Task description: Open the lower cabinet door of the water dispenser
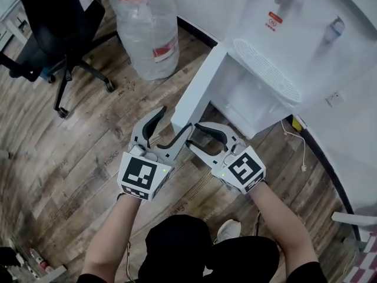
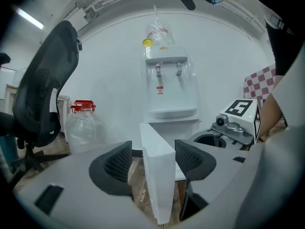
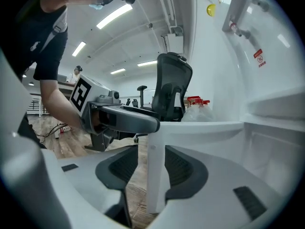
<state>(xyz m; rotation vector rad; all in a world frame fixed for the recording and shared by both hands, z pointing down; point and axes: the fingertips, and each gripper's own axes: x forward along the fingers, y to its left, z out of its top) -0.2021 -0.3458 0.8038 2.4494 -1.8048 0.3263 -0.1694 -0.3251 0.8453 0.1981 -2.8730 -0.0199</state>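
Note:
The white water dispenser stands against the wall, its lower cabinet door swung wide out towards me and the white inside of the cabinet showing. Both grippers meet at the door's free edge. My left gripper straddles that edge from the left. In the left gripper view the door stands between the dark pads, with a gap on the left side. My right gripper comes from the right. In the right gripper view the door also sits between the jaws, floor showing beside the left pad.
A large clear water jug with a red cap stands left of the dispenser. A black office chair is at the far left on the wooden floor. A white cable trails along the wall at the right.

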